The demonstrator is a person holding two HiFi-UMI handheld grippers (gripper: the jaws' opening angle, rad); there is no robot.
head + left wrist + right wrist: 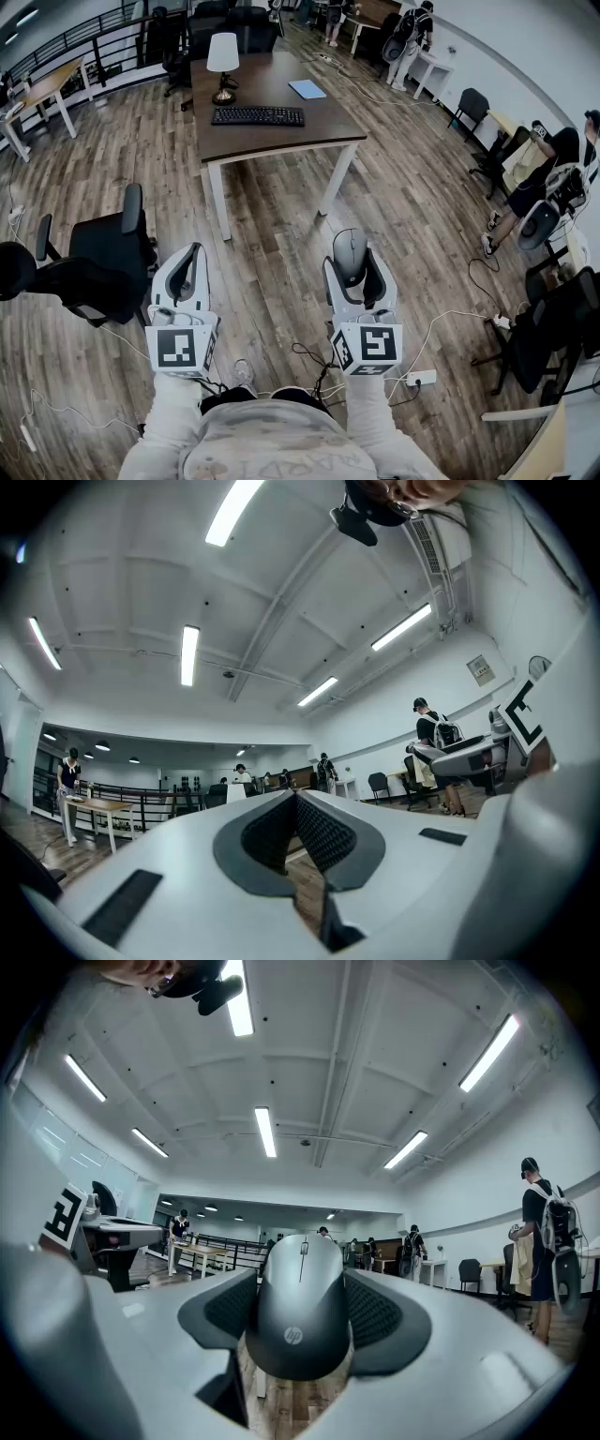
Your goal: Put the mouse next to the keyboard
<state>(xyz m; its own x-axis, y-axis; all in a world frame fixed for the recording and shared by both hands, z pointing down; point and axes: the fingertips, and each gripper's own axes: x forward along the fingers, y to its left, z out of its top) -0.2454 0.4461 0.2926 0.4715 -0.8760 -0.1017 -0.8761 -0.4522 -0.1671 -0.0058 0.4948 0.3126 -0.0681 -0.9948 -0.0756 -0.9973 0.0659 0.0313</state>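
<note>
A grey mouse (350, 251) sits between the pads of my right gripper (352, 264), which is shut on it and held level above the wooden floor. In the right gripper view the mouse (302, 1309) fills the gap between the two dark pads, with its wheel end pointing away from me. My left gripper (192, 255) hangs beside it at the same height, shut, with nothing in it; its pads (319, 832) meet at the tip. The black keyboard (258, 115) lies on a dark brown table (281, 139) well ahead of both grippers.
On the table stand a white-shaded lamp (222, 64) and a blue sheet (307, 89). A black office chair (105, 258) is close on my left. Cables and a power strip (420, 378) lie on the floor at right, near more chairs and people (548, 178).
</note>
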